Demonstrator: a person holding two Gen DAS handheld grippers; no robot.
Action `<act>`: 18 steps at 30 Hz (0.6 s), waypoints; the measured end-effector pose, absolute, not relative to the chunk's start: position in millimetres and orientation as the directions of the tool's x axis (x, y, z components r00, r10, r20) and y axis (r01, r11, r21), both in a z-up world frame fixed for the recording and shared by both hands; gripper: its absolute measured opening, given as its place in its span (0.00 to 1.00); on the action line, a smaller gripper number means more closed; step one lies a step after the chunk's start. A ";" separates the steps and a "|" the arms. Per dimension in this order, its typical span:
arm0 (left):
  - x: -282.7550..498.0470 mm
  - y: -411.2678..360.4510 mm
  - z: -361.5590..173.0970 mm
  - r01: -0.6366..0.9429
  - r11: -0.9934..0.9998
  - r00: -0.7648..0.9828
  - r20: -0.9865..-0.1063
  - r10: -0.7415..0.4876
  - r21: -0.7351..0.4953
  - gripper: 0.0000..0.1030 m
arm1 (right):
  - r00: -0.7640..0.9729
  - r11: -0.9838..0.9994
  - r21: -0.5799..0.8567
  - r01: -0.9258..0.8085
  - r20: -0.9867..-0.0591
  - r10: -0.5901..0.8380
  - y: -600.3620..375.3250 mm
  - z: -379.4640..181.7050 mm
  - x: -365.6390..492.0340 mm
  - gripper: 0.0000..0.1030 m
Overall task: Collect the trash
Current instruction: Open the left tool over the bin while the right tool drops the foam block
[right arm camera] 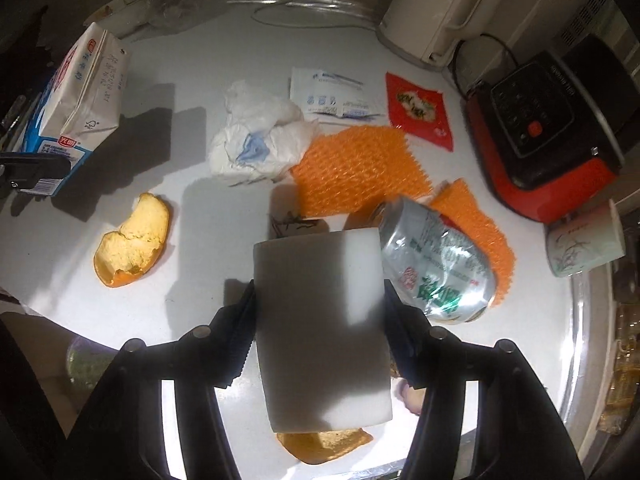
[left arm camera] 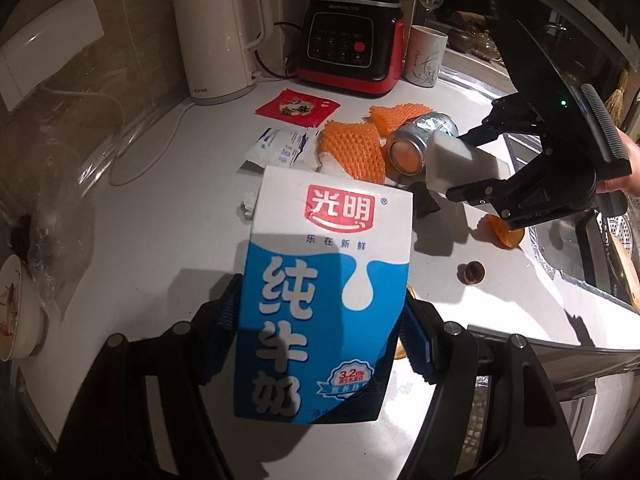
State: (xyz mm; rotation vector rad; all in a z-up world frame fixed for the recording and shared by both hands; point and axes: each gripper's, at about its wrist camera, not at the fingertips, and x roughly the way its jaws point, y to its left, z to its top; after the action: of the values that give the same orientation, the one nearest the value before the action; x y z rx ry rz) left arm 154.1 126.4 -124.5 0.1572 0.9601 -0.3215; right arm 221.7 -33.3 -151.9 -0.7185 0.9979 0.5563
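Note:
A blue-and-white milk carton [left arm camera: 324, 288] hangs above the white counter [left arm camera: 160, 220], and my left gripper [left arm camera: 320, 320] is shut on its sides. My right gripper [left arm camera: 464, 166] is shut on a white foam block [left arm camera: 448, 152], pads pressing both sides of the block [right arm camera: 320, 320]. Beside the block, on the counter, lies a crushed silver can [right arm camera: 436, 268]. Other trash lies spread out: orange foam netting [right arm camera: 356, 168], crumpled tissue [right arm camera: 260, 136], orange peel [right arm camera: 132, 240], a second peel [right arm camera: 324, 446] under the block, a white sachet [right arm camera: 328, 96] and a red sachet [right arm camera: 420, 108].
A white kettle [left arm camera: 220, 40], a red-and-black blender base [left arm camera: 352, 40] and a patterned mug [left arm camera: 426, 56] stand along the back. A brown bottle cap [left arm camera: 472, 272] lies near the sink [left arm camera: 580, 248] at the right. A bowl [left arm camera: 12, 308] and clear plastic sit at the left.

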 end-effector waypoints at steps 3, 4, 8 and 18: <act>158.6 123.1 -118.5 0.362 0.932 0.532 -0.814 -0.234 -0.031 0.66 | 0.478 0.713 -0.258 -0.652 -0.869 0.123 -41.5 -137.9 228.6 0.57; 160.0 122.2 -117.0 0.371 0.928 0.528 -0.812 -0.246 -0.040 0.66 | 0.486 0.740 -0.235 -0.630 -0.863 0.140 -47.5 -132.7 225.9 0.57; 157.8 116.6 -109.6 0.433 0.900 0.524 -0.799 -0.295 -0.048 0.66 | 0.520 0.824 -0.122 -0.554 -0.823 0.227 -63.3 -107.3 198.6 0.57; 103.6 82.8 -110.2 0.562 0.824 0.459 -0.800 -0.386 -0.074 0.66 | 0.531 0.914 0.071 -0.400 -0.795 0.294 -83.8 -119.4 47.1 0.58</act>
State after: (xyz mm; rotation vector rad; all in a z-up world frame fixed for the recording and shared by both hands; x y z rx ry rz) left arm 103.6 82.8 -110.2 0.2121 0.9242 -0.5890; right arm 47.1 -83.8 -119.4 -0.1251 0.9229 0.4149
